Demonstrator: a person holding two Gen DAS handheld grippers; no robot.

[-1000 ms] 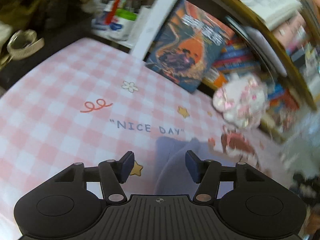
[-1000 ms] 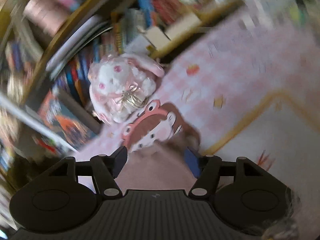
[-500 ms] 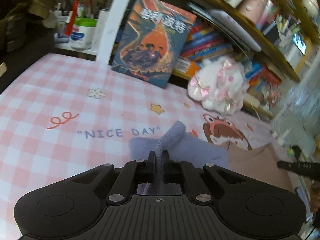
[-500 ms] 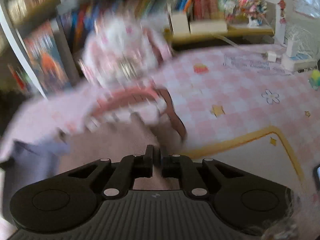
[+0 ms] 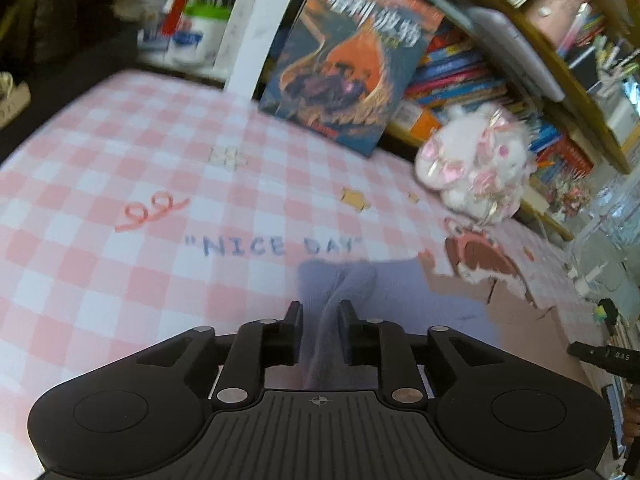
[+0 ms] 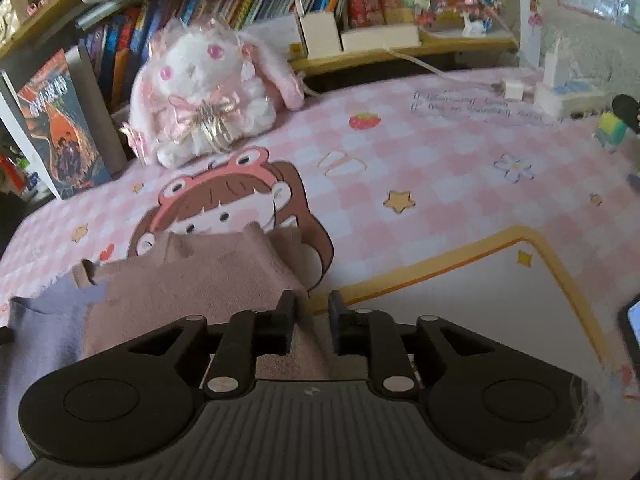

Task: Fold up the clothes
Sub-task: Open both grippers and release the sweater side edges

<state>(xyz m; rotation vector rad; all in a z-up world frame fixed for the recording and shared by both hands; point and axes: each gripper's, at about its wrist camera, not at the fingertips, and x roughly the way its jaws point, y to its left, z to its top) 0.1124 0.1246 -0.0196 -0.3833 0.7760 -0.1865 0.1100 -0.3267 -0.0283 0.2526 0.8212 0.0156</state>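
A lavender cloth [image 5: 400,292] lies on the pink checked mat [image 5: 100,160], joined on its right to a mauve cloth [image 5: 516,312]. My left gripper [image 5: 320,316] is low over the lavender part. Its jaws are opening, and a raised ridge of that cloth stands loose between them. In the right wrist view the mauve cloth [image 6: 200,280] lies flat with small tabs along its far edge, and the lavender cloth [image 6: 44,328] is at its left. My right gripper [image 6: 312,308] straddles the mauve cloth's right edge with its jaws opening and the pads off the fabric.
A white and pink plush bunny [image 6: 200,92] sits at the mat's far edge, in front of a bookshelf. A large book [image 5: 344,52] leans beside it. Pen cups [image 5: 192,36] stand at the far left. A charger and cable [image 6: 512,88] lie at the far right, a phone [image 6: 634,320] at the right edge.
Both grippers closed on the cloth half a second ago, pinching up folds. Now both have parted their jaws again and the cloth lies flatter on the mat. The right gripper sank and rolled.
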